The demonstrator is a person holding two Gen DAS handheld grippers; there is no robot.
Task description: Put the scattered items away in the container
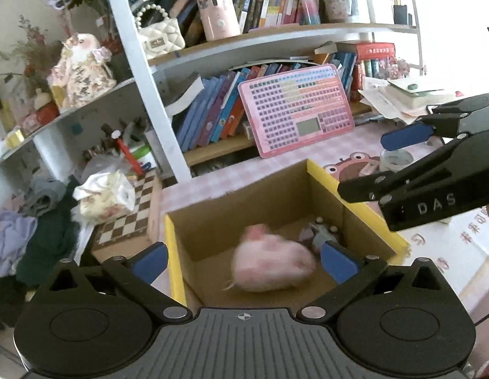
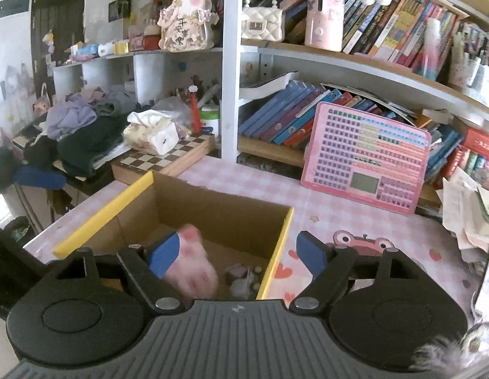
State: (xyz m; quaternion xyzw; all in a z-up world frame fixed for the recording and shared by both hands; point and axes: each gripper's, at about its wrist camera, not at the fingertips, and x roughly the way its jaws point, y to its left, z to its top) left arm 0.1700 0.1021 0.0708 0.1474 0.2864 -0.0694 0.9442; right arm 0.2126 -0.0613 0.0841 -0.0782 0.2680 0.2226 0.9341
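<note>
Since both the left gripper (image 1: 244,260) and right gripper (image 2: 236,254) hang wide open and empty, that blurry pink plush (image 1: 271,263) could bounce past the box (image 1: 175,252) rim.

cardboard box (image 1: 355,199): 1 | pink plush toy (image 1: 273,267): 1 | pink keyboard toy (image 1: 296,110): 1 | chessboard (image 1: 127,218): 1 | tissue box (image 1: 104,197): 1

- Bright daylight, strongest at two o'clock in the left wrist view, washing out that corner.
- Fisheye bends shelves toward every rim.
- Pink plush toy (image 1: 273,259) smeared by motion blur; surroundings sharp.
</note>
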